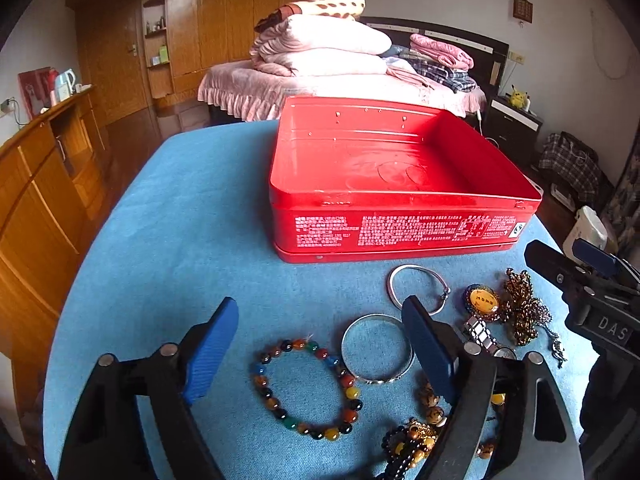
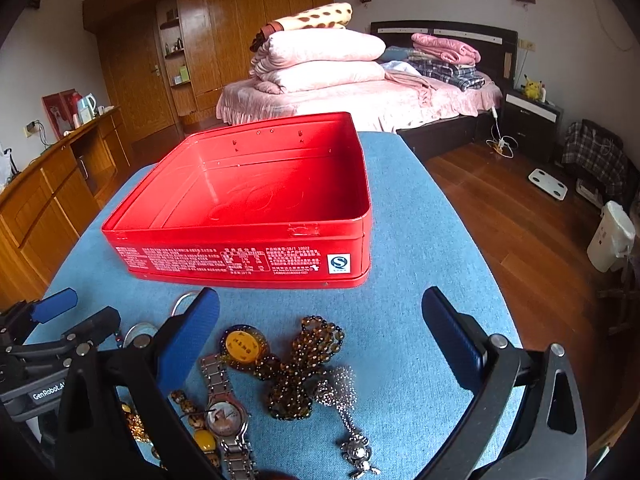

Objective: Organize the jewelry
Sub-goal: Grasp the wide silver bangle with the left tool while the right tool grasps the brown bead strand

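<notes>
Waiting unsorted, every piece of jewelry lies on the blue cloth table [image 1: 180, 208]; the red tin [image 1: 400, 184], at twelve o'clock, holds nothing, so the job looks barely begun. Nearest the left gripper [image 1: 320, 344], jaws wide apart and holding nothing, are a multicolored bead bracelet [image 1: 306, 390] and a silver bangle [image 1: 378, 350]. Before the right gripper [image 2: 320, 330], also spread and holding nothing, lie a wristwatch [image 2: 224, 408] and a brown bead necklace [image 2: 300, 368]. Behind, a bedroom: a bed [image 2: 360, 96] at twelve o'clock, wooden cabinets [image 1: 44, 184] at nine.
</notes>
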Available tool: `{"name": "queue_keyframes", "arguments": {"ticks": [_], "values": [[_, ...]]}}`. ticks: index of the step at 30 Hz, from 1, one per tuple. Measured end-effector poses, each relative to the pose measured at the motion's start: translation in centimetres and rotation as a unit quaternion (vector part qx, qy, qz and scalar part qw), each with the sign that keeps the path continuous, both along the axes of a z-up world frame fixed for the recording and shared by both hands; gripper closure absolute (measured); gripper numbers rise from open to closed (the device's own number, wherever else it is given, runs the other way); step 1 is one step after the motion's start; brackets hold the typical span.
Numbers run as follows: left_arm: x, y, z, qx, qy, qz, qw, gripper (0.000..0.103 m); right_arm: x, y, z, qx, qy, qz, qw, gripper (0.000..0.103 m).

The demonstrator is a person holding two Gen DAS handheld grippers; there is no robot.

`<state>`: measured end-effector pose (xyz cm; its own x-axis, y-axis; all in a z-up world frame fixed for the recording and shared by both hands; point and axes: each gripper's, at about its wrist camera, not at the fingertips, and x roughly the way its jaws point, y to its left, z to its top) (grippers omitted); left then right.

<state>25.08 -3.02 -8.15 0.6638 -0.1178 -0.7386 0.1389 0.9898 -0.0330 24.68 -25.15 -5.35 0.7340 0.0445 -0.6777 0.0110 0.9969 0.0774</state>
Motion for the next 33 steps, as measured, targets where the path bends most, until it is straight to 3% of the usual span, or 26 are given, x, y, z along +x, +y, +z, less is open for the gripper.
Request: {"name": "queue_keyframes", "arguments": {"ticks": [6, 12, 15, 18, 21, 30, 33], "values": [[0.8, -0.3, -1.1, -0.024, 0.034, -0.015, 0.9990, 0.029, 0.8, -0.5, -1.4, 0.004, 0.030, 0.001, 1.000, 0.005], [0.6, -1.2, -1.6, -0.013, 0.040, -0.028, 0.9987, 0.029, -0.1, -0.9, -1.9, 0.016, 0.045, 0.013, 0.999, 0.006], [0.7, -1.4, -2.0, -0.013, 0.046, -0.027, 0.9985, 0.029, -0.5, -1.0, -2.0, 0.024, 0.053, 0.016, 0.998, 0.012], [0.8, -1.7, -2.1, -0.001, 0.043, -0.025, 0.9987, 0.029, -0.7, -1.1, -2.3, 0.033, 0.063, 0.022, 0.997, 0.028], [0.8, -1.8, -2.3, -0.003, 0.045, -0.028, 0.9986, 0.029, -0.7, -1.0, -2.6, 0.034, 0.071, 0.026, 0.997, 0.030], [1.2, -2.0, -2.7, -0.008, 0.043, -0.036, 0.9984, 0.055, -0.5, 0.2, -2.9, 0.027, 0.080, 0.056, 0.995, 0.039], [1.2, -1.8, -2.7, -0.012, 0.043, -0.038, 0.9983, 0.055, -0.1, 1.1, -3.3, 0.018, 0.086, 0.073, 0.993, 0.043]]}}
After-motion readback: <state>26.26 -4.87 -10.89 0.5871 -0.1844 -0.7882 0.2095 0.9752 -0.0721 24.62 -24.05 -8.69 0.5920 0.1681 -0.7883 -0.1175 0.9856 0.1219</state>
